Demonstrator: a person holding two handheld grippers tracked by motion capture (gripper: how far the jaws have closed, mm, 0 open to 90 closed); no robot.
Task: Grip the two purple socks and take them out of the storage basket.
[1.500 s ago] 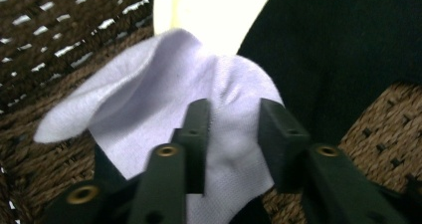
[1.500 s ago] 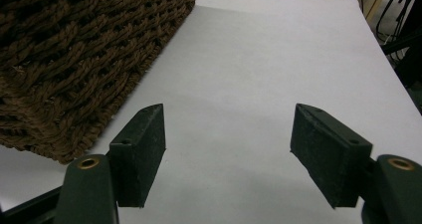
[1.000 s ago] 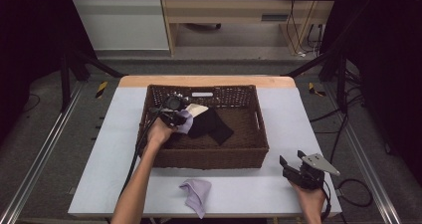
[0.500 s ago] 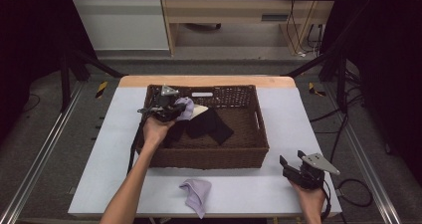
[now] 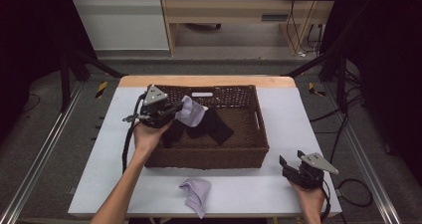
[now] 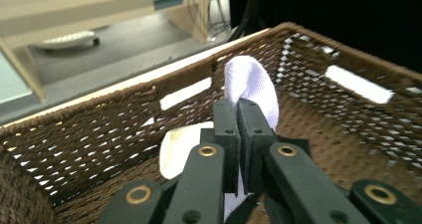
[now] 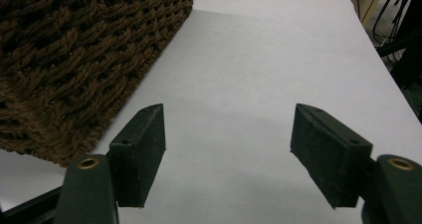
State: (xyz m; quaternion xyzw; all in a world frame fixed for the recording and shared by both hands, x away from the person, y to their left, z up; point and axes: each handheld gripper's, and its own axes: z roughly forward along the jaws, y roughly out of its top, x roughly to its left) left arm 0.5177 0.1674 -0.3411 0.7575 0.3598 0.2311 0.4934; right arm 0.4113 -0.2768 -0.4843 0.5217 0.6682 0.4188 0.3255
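Observation:
A brown wicker basket (image 5: pixel 249 157) stands mid-table with black cloths (image 5: pixel 211 127) inside. My left gripper (image 5: pixel 177 108) hovers over the basket's left part, shut on a lavender cloth (image 5: pixel 192 111) that hangs lifted above the black cloths. In the left gripper view the jaws (image 6: pixel 238 109) pinch that pale cloth (image 6: pixel 251 82), with a cream-white piece (image 6: pixel 176 152) lying below on the basket floor. A second lavender cloth (image 5: pixel 195 194) lies on the table in front of the basket. My right gripper (image 5: pixel 291 160) rests at the front right, open with nothing between its jaws (image 7: pixel 229 129).
The white table top (image 7: pixel 249 69) stretches ahead of my right gripper, with the basket's corner (image 7: pixel 74 59) close on its left. The basket's far wall (image 6: pixel 99 129) has handle slots. Black cables trail from both grippers; the table's front edge is near both hands.
My left gripper has risen and moved left with the lavender cloth, from low in the basket to above its left part. The right gripper has not moved.

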